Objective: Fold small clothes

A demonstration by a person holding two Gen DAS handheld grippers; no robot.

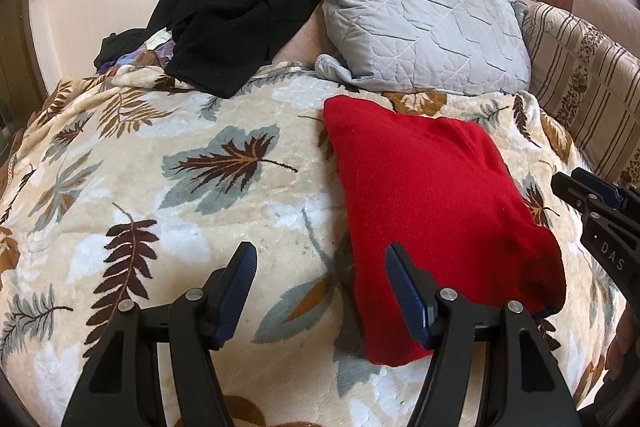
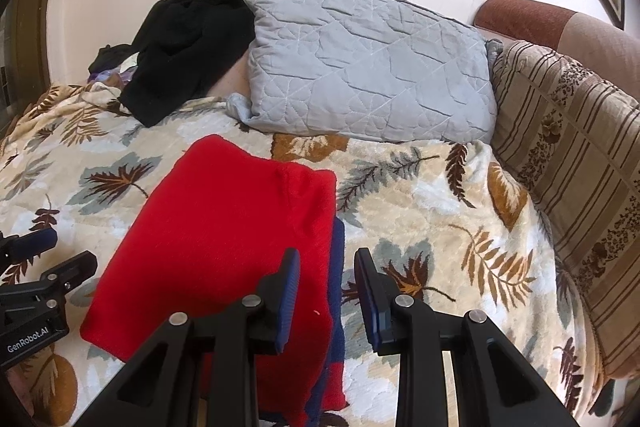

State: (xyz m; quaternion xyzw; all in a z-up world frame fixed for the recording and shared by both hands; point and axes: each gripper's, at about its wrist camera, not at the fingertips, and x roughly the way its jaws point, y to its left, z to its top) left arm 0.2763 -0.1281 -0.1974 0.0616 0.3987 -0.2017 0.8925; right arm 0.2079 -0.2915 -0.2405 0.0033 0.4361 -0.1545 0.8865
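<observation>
Two grippers hover over a bed spread with a leaf-patterned blanket (image 1: 224, 163), and neither holds anything. The left gripper (image 1: 320, 291) has its jaws spread wide and empty, its right finger above the near edge of a red garment (image 1: 432, 195). The right gripper (image 2: 327, 297) has its jaws parted more narrowly, also empty, poised over the garment's right edge. The red garment lies flat as a neat rectangle at the blanket's centre, so it looks already folded. At 11 o'clock, against the wall, a crumpled black garment (image 1: 236, 7) sits unfolded on a small heap; that seems to be what is left. A grey quilted pillow (image 1: 420, 27) leans at 12 o'clock, a striped cushion (image 2: 568, 155) at 2 o'clock. Only the right wrist view shows a blue layer (image 2: 338, 251) peeking from under the red garment's right edge; whether it is a separate piece cannot be told. Each view catches the other gripper at its side edge.
</observation>
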